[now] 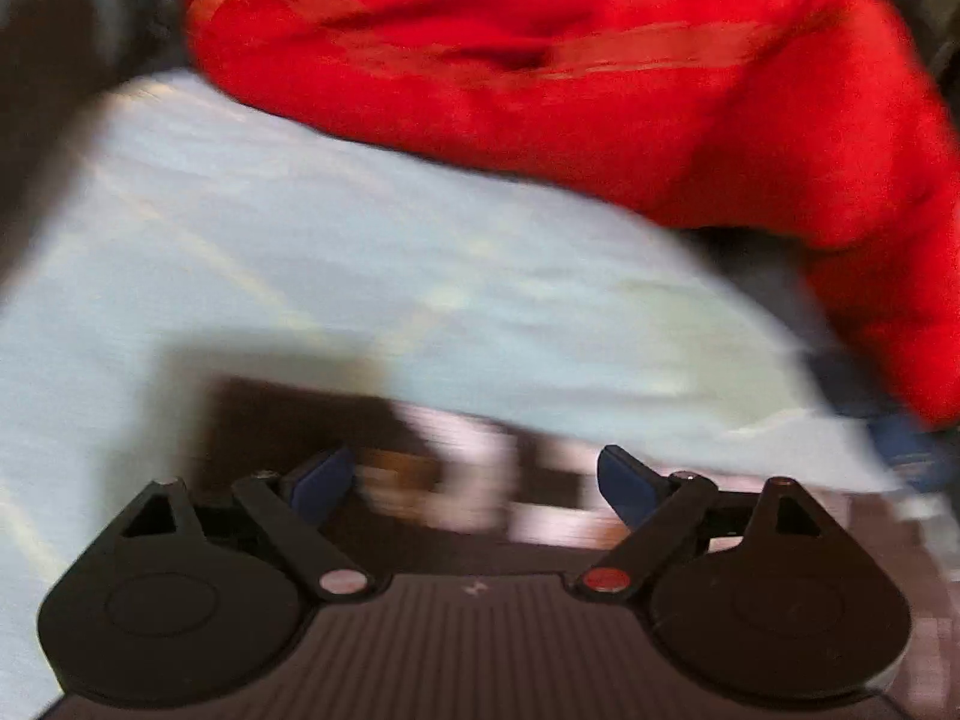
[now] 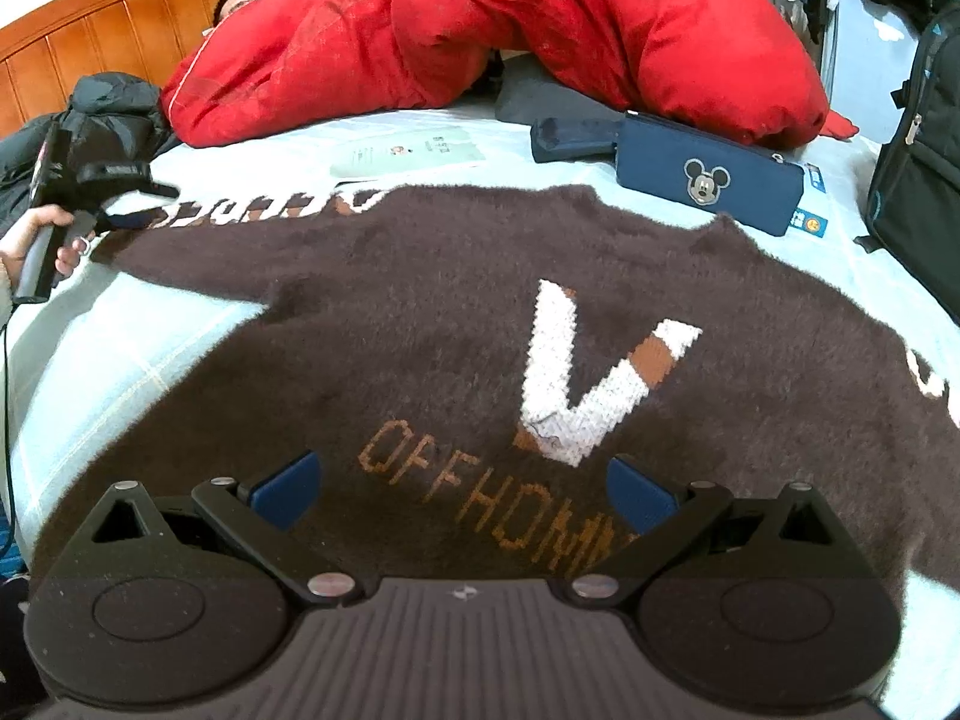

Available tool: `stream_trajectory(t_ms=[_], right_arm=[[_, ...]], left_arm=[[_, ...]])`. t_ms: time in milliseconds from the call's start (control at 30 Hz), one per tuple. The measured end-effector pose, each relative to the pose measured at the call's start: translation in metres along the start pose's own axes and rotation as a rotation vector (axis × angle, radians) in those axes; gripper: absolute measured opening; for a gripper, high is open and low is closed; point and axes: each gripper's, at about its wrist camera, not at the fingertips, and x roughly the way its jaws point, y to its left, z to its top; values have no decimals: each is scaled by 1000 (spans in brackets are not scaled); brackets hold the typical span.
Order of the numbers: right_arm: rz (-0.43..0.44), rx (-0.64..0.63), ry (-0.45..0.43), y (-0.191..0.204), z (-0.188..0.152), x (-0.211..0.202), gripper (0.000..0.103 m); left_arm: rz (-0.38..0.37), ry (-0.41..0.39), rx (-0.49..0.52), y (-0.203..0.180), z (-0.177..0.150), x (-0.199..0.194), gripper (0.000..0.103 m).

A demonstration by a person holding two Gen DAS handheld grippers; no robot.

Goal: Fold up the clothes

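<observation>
A dark brown fuzzy sweater (image 2: pixel 420 300) with a white V and orange lettering lies spread flat on the light blue bed sheet (image 2: pixel 150 360). My right gripper (image 2: pixel 462 492) hovers open over its lower front, with nothing held between the blue pads (image 2: pixel 288 489). At the far left a hand holds my left gripper (image 2: pixel 141 207) at the end of the outstretched sleeve. The left wrist view is blurred. There the left gripper (image 1: pixel 474 480) stands open, and the sleeve's brown and white cuff (image 1: pixel 288 414) lies just beyond the fingertips, not pinched.
A red padded jacket (image 2: pixel 540 30) lies across the back of the bed and fills the top of the left wrist view (image 1: pixel 540 90). A navy pencil case (image 2: pixel 708 180), a paper sheet (image 2: pixel 414 153), a dark jacket (image 2: pixel 108 114) and a black backpack (image 2: pixel 918 180) ring the sweater.
</observation>
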Motion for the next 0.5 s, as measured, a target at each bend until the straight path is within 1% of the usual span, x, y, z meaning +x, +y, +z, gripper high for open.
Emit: stream_trajectory(t_ms=[67, 100, 200, 233, 367, 433, 500], right_arm=[[-14, 6, 1, -3, -1, -1, 103], [-19, 10, 0, -5, -1, -1, 103], [-25, 31, -2, -11, -3, -1, 103], [-26, 39, -2, -13, -3, 0, 103], [-19, 60, 3, -17, -7, 3, 103], [-14, 62, 2, -18, -8, 2, 103], [-15, 64, 0, -20, -8, 2, 103]], left_arm=[[39, -30, -17, 1, 0, -4, 87], [60, -39, -5, -3, 1, -7, 87], [123, -57, 149, -40, -2, -19, 87], [116, -57, 202, -54, -5, -23, 87], [-39, -20, 407, -123, -25, -35, 89], [-119, 24, 487, -157, -41, -36, 89], [-173, 69, 556, -183, -57, -32, 89]])
